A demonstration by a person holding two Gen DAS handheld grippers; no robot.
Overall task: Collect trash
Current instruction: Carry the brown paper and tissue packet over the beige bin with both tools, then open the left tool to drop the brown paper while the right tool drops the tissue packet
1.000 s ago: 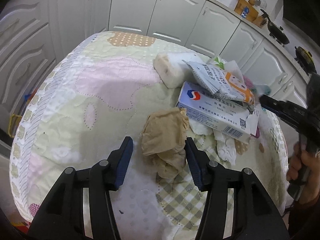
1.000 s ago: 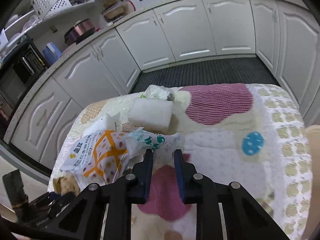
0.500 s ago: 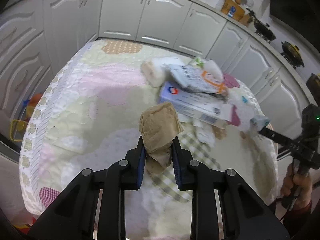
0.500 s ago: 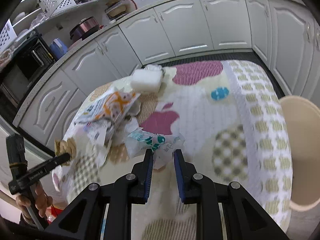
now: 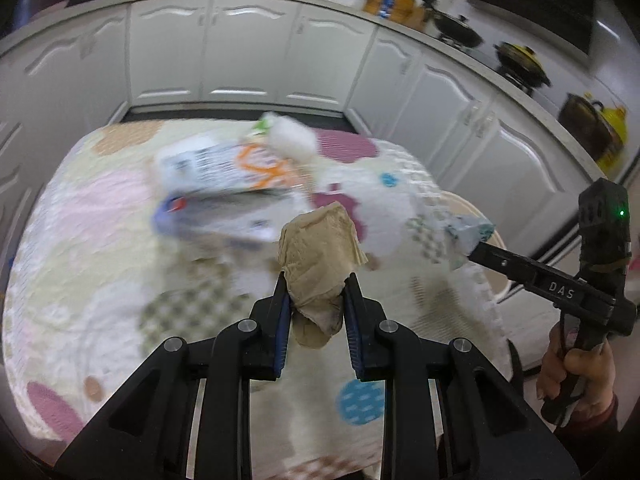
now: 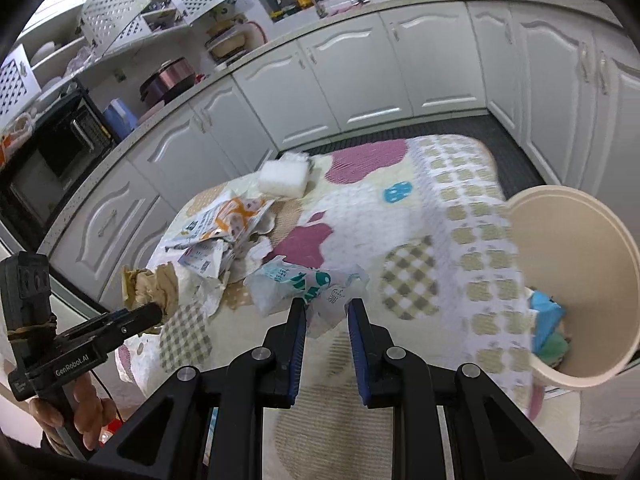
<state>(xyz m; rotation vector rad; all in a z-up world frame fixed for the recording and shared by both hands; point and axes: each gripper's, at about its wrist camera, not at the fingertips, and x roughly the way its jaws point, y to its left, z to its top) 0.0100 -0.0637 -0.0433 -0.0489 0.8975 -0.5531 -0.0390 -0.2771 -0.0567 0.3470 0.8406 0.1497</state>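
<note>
bin right of table | sponge behind wrapper pile on table

two wrist fisheyes angled down, close (shared quilted table)

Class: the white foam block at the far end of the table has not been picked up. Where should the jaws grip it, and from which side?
Grip the white foam block across its two long flat faces, coming from above. It lies flat beside the orange-printed packet, so its top and open far side give the jaws room.

Tan crumpled paper, teal-printed white wrapper, checked pastel quilt, beige bin.
</note>
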